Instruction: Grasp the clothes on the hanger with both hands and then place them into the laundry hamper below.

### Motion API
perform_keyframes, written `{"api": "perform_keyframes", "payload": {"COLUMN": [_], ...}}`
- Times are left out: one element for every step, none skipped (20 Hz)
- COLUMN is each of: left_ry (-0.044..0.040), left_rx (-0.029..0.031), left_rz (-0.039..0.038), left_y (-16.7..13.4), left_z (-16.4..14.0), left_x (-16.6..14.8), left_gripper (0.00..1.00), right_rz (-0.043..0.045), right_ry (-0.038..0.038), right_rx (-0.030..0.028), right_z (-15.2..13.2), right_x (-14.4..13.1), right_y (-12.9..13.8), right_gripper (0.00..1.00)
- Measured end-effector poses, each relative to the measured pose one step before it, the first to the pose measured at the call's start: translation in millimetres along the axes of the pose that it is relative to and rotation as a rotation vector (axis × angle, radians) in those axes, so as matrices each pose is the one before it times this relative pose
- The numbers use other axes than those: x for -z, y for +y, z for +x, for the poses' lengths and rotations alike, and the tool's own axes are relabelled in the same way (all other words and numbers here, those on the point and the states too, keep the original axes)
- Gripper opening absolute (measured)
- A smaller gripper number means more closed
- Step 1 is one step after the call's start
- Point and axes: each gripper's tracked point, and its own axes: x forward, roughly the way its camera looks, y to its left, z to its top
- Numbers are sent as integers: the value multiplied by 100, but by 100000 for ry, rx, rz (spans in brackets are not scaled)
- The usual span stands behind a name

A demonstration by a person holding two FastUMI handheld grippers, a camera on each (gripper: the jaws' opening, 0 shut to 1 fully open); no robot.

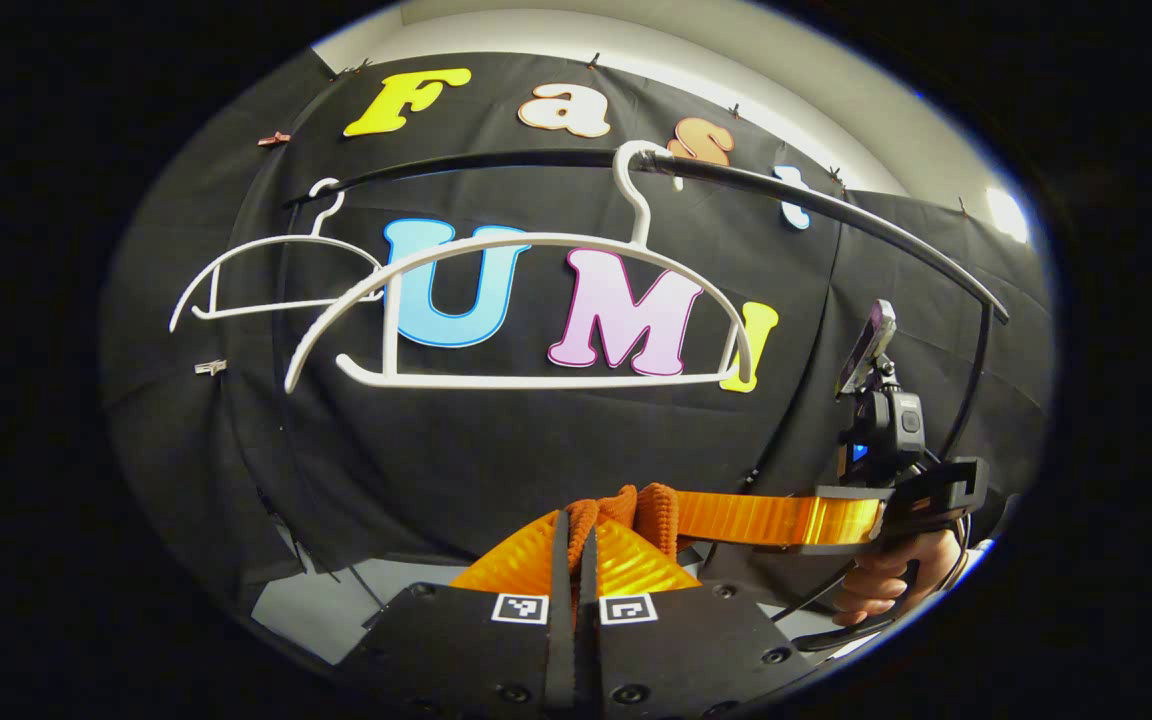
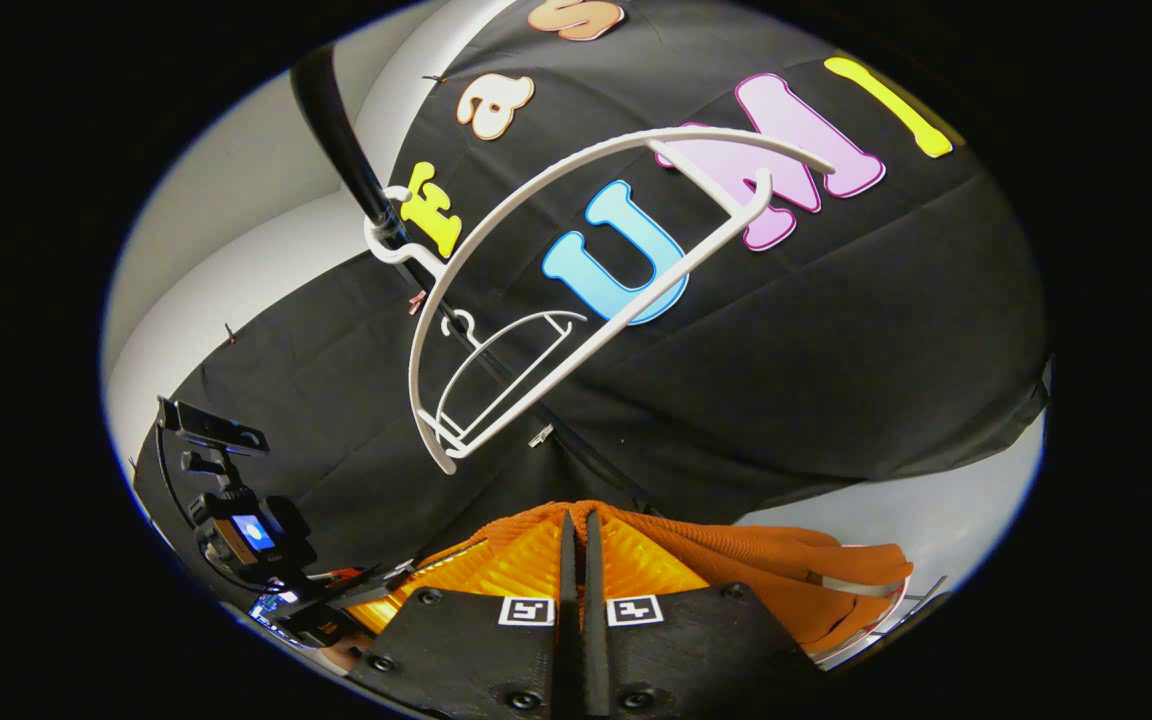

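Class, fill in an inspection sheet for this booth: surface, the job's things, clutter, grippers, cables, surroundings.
Surface: pale floor at the bottom of the left gripper view; a bit shows at right in the right gripper view.
Job's things: orange knitted garment off the hangers, bunched at both grippers; near white hanger and far white hanger hang bare on the black rail; hamper not identified.
Clutter: nothing seen.
Grippers: left gripper and right gripper have jaws closed, knit at the tips; a hand holds the right gripper's handle.
Cables: dark cable looping below that hand.
Surroundings: black cloth wall, pale wall above it.
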Motion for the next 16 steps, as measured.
{"api": "perform_keyframes", "payload": {"left_ry": [-1348,-1763,-1379,-904,-142,1417,2151,2145,2555,2850,2992,3338,3803,4149,3994,4525], "left_rx": [553,727,235,218,71,-855,-731,-512,-136,-476,-573,-867,-450,-448,-842,-1141], "left_rz": [-1171,-1347,-1396,-1116,-488,177,50,-10,115,491,917,667,-316,-884,-460,23], "left_y": [24,-111,7,77,86,446,378,272,172,270,207,367,475,470,757,437], "left_z": [-259,-221,-87,-10,88,236,380,424,530,616,684,844,785,950,1000,621], "left_x": [-539,-675,-618,-265,10,405,1051,1079,1222,1444,1632,1662,1848,1880,1686,1402], "left_gripper": [5,4,5,5,5,5,5,4,4,4,4,4,4,4,4,5], "right_rz": [-269,-1210,-1875,-2023,-1341,-176,415,17,-270,-434,-704,-873,-996,-962,-1298,-1187], "right_ry": [-422,-557,-611,-457,227,878,1357,1611,1821,2307,2606,2839,3310,3333,3564,3642], "right_rx": [-332,-1022,-1254,-923,-476,625,1599,1748,2103,2435,2600,2918,3139,3246,3981,4699], "right_z": [95,-291,18,124,151,204,254,303,341,483,404,673,593,696,646,830], "right_x": [-313,-441,-381,-183,175,412,657,826,875,1073,1057,1295,1237,1542,1454,1537], "right_y": [498,689,704,461,32,-557,-808,-960,-1081,-1196,-1352,-1471,-1418,-1521,-1581,-1818], "right_gripper": [4,5,5,9,9,5,5,9,5,5,5,5,5,4,5,5]}}
